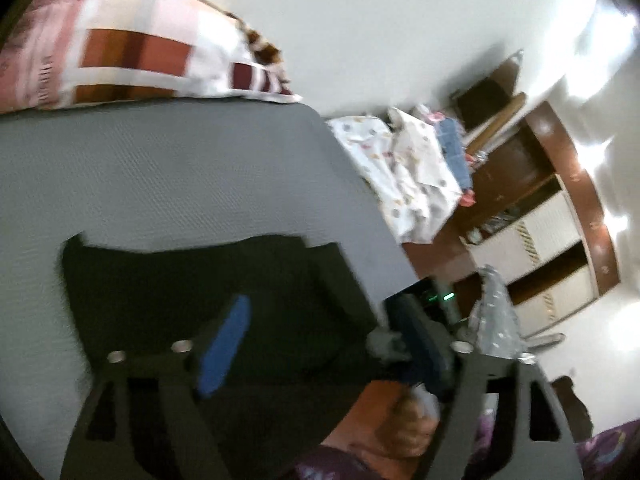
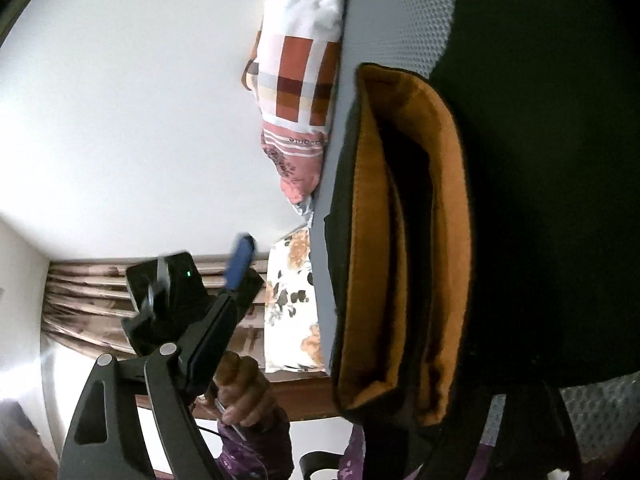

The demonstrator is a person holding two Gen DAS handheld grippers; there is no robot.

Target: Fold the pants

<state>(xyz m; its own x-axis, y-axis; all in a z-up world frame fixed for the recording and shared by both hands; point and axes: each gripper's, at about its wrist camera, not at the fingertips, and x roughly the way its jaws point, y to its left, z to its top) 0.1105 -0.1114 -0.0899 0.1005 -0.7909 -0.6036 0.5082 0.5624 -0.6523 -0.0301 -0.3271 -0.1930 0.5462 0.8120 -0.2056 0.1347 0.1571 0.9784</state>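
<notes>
In the left wrist view we see our left gripper (image 1: 320, 344) low in the frame with its jaws spread wide and nothing between them; one blue pad (image 1: 224, 348) sits lower centre-left. The black pants (image 1: 192, 280) lie flat on the grey mat (image 1: 160, 168) across the lower left half of the frame, under the open fingers. A checked pillow (image 1: 132, 40) fills the upper left, and a white printed sheet (image 1: 404, 168) lies crumpled right of centre. At lower centre-right a hand (image 1: 404, 420) holds the right gripper (image 1: 420, 344), seen from the side, so we cannot tell its jaws here. In the right wrist view the pants (image 2: 540, 200) fill the right half, hanging close to the lens with an orange lining (image 2: 372, 240) exposed at centre. Only one of our right fingers (image 2: 160, 420) shows, at lower left; the other is hidden behind the cloth, so we cannot tell whether the jaws grip. The left gripper (image 2: 240, 264) appears at left centre.
</notes>
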